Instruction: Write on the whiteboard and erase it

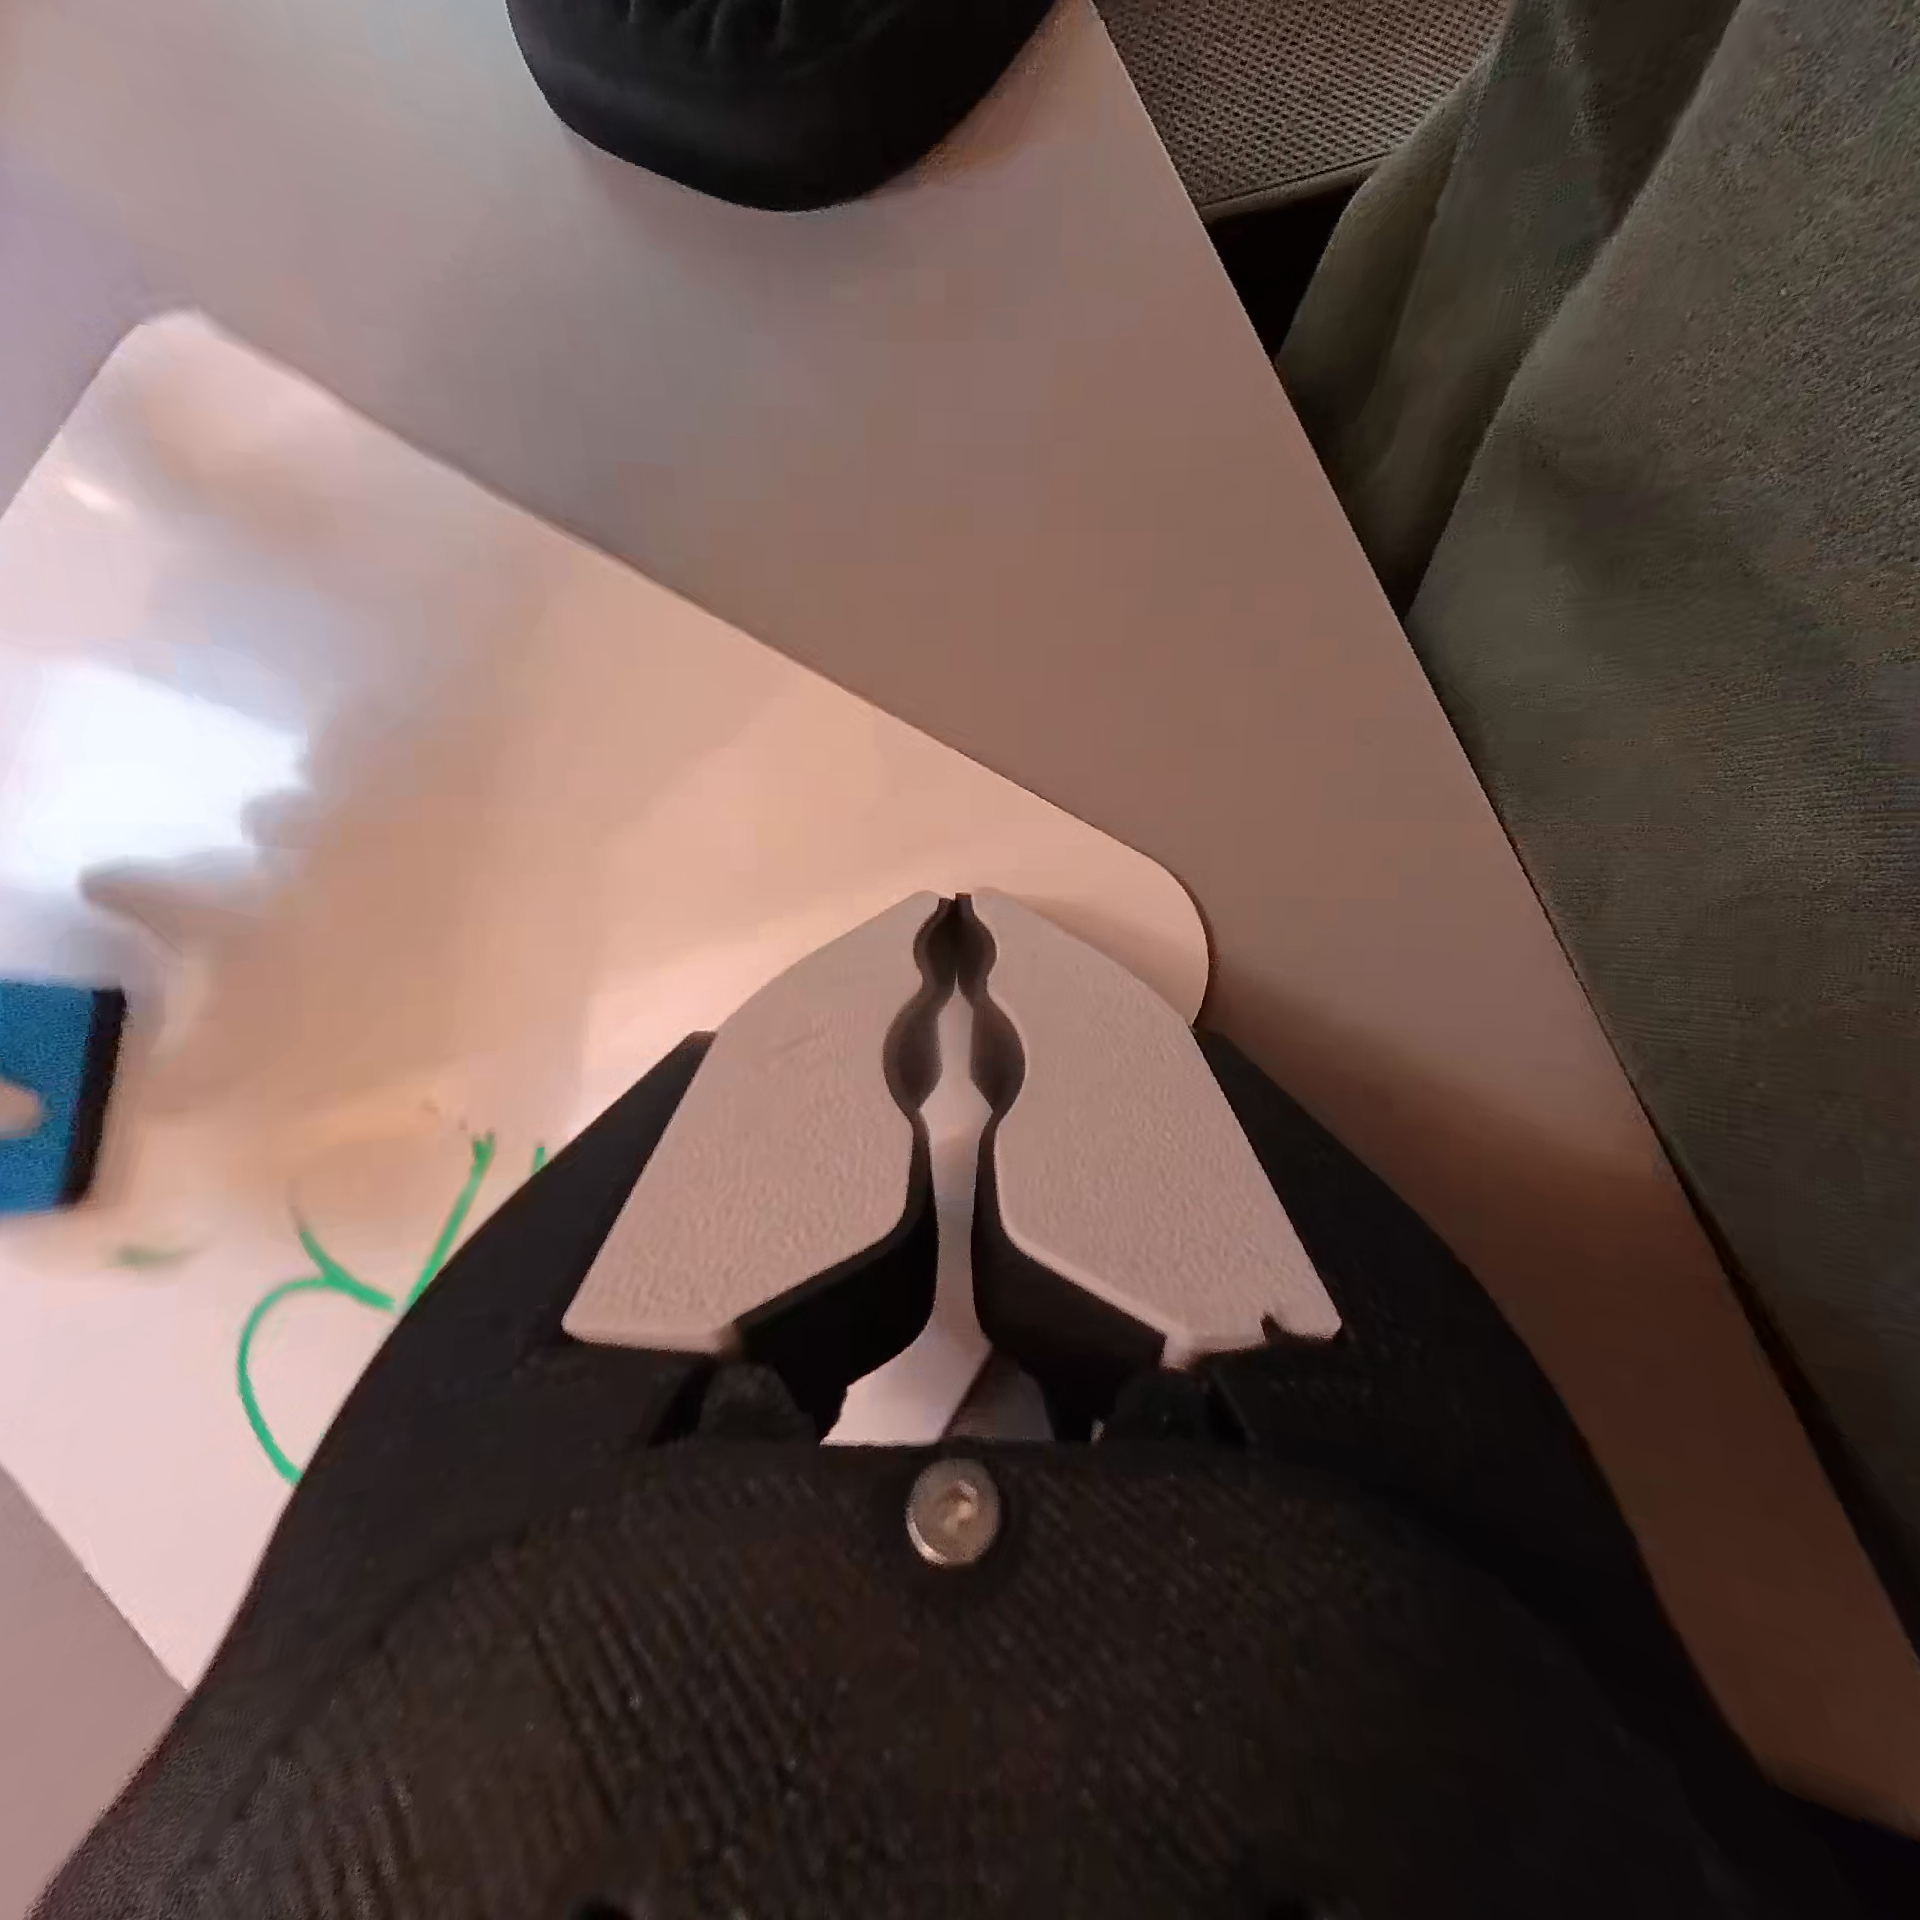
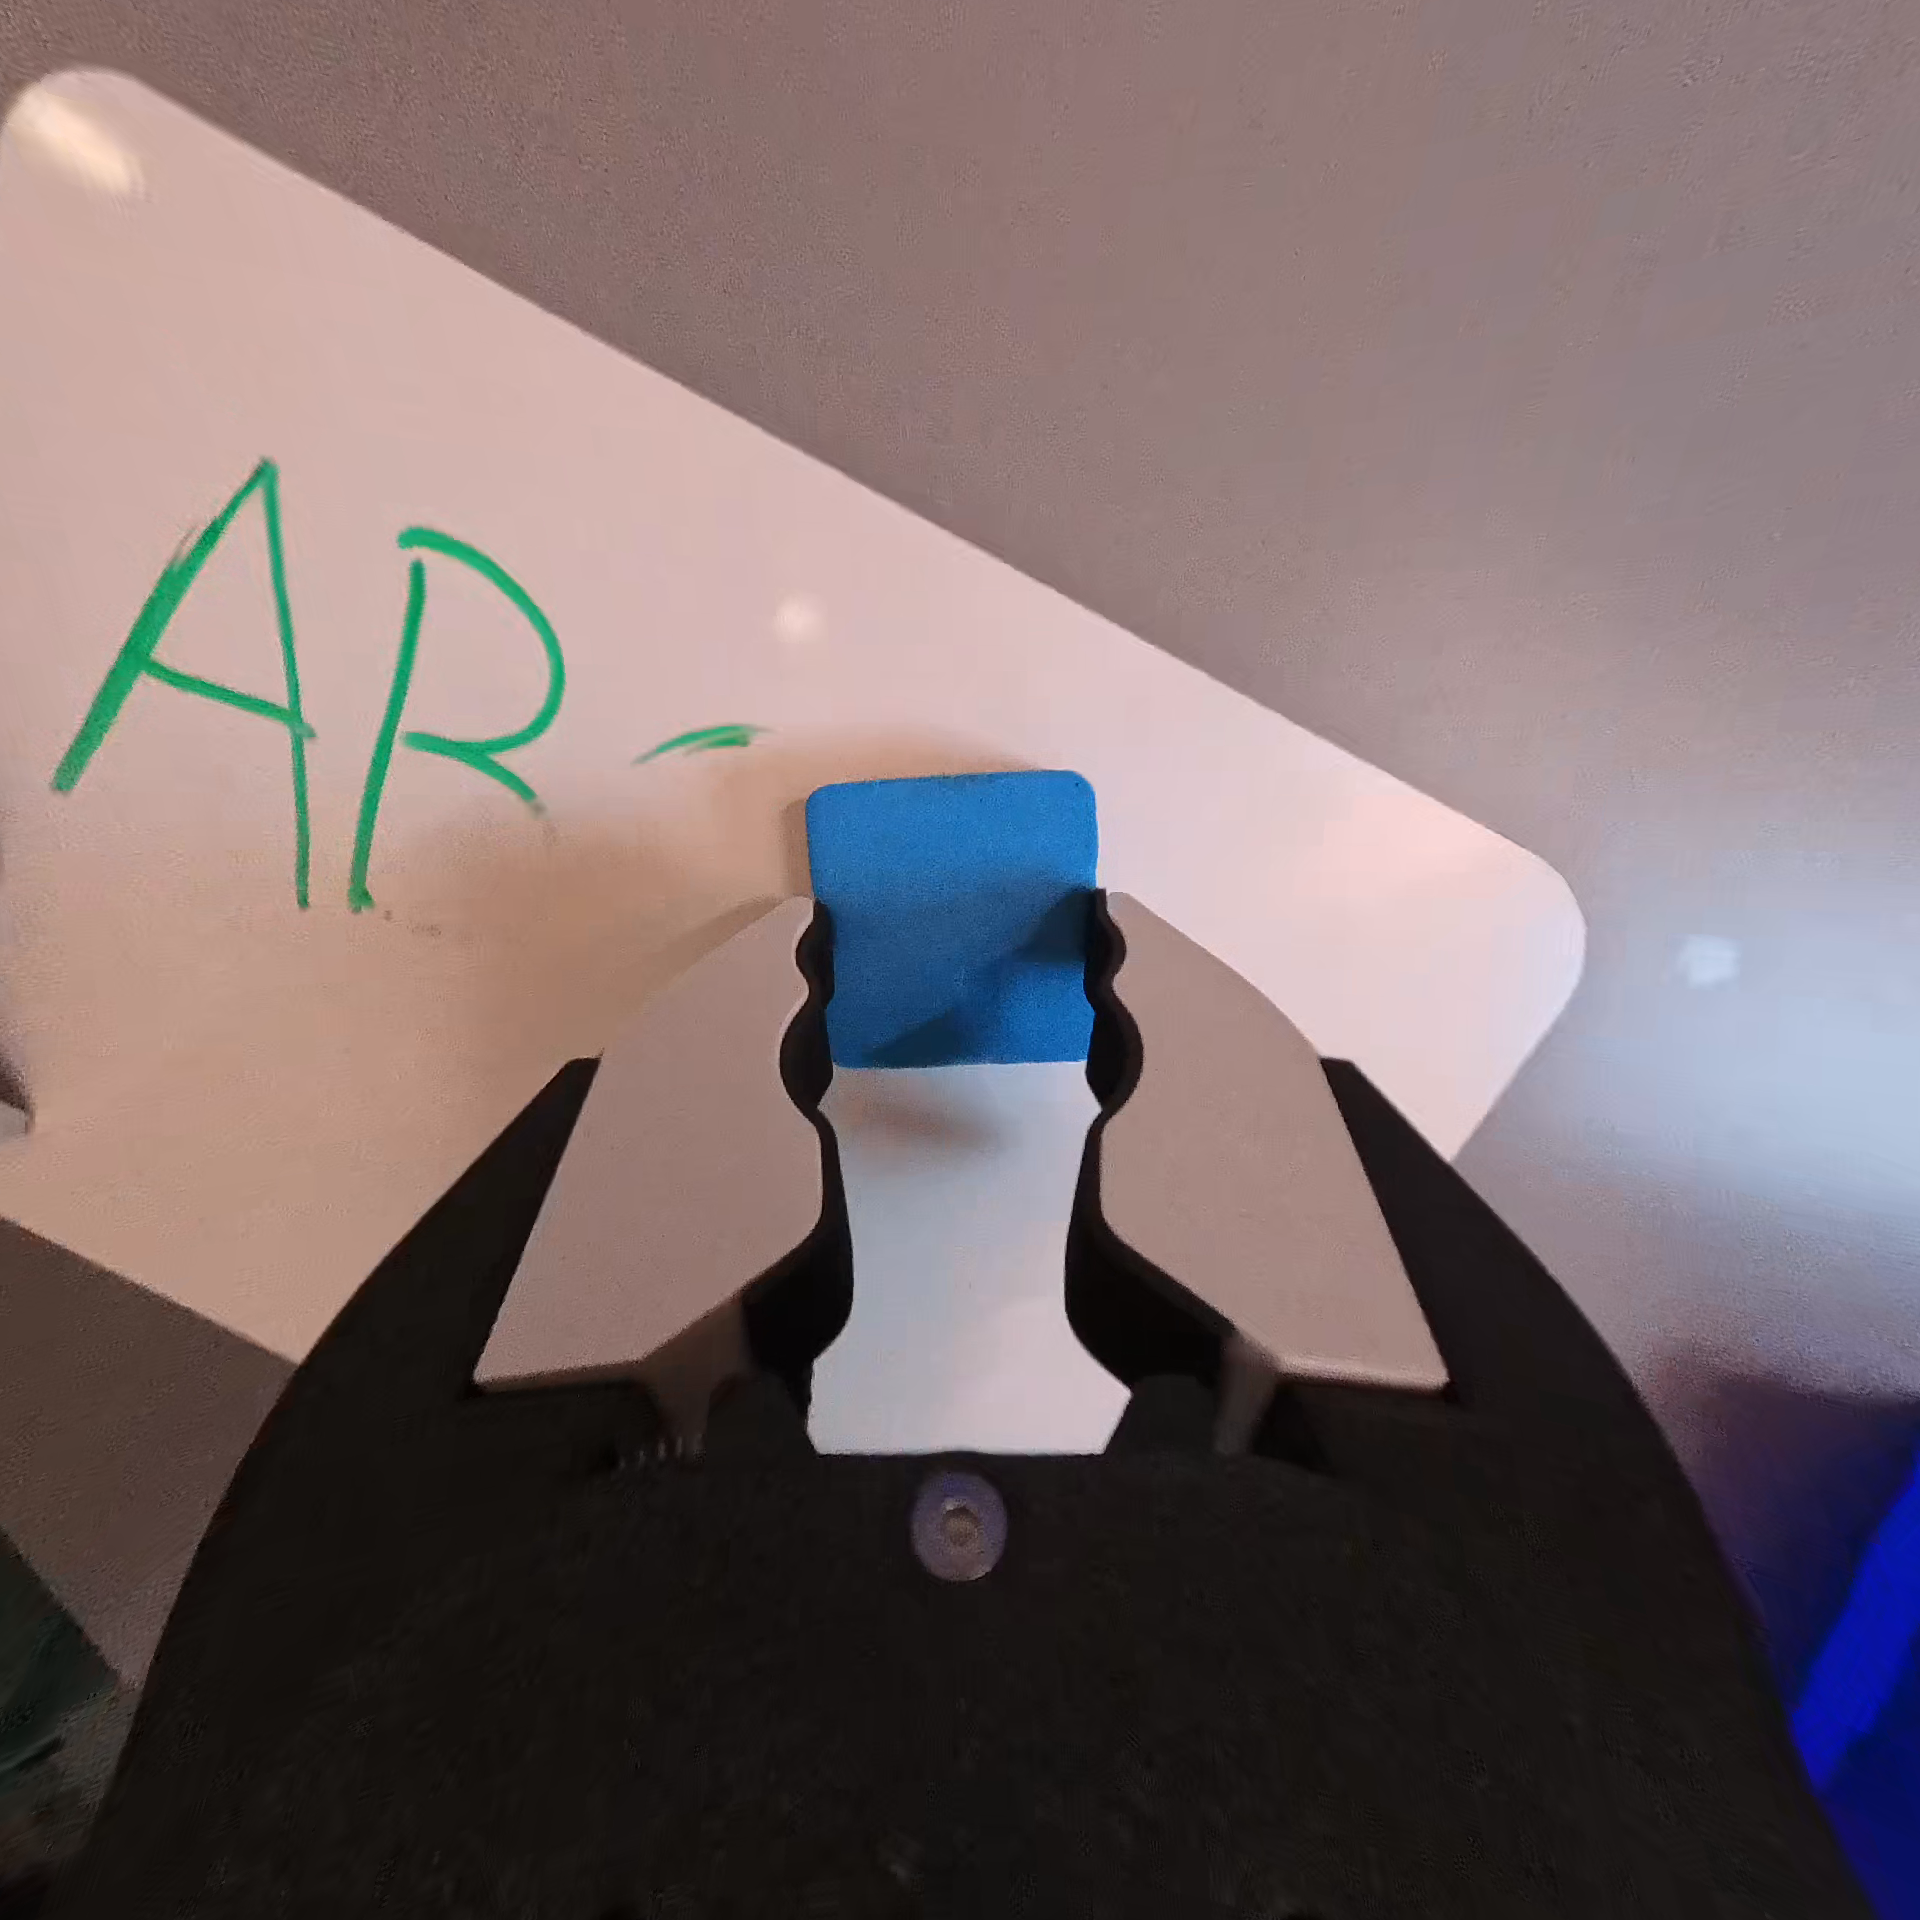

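Note:
A white whiteboard [image 2: 312, 312] lies flat on a grey table; it also shows in the left wrist view [image 1: 520, 779]. Green marker strokes [image 2: 301, 686] sit on its left part, with a smeared green remnant [image 2: 707, 740] just left of the eraser. My right gripper [image 2: 956, 914] is shut on a blue eraser block [image 2: 951, 883] and presses it on the board. The eraser shows blurred at the left edge of the left wrist view [image 1: 47, 1091], near green strokes [image 1: 312, 1309]. My left gripper [image 1: 958, 906] is shut and empty, its tips over the board's corner [image 1: 1174, 914].
A black rounded object [image 1: 769, 104] sits on the grey table [image 1: 831, 416] at the far side. The table edge runs down the right of the left wrist view, with grey-green fabric [image 1: 1662, 623] beyond it. A blue blurred shape [image 2: 1870, 1662] lies at the lower right. Left tips to right tips: about 20 centimetres.

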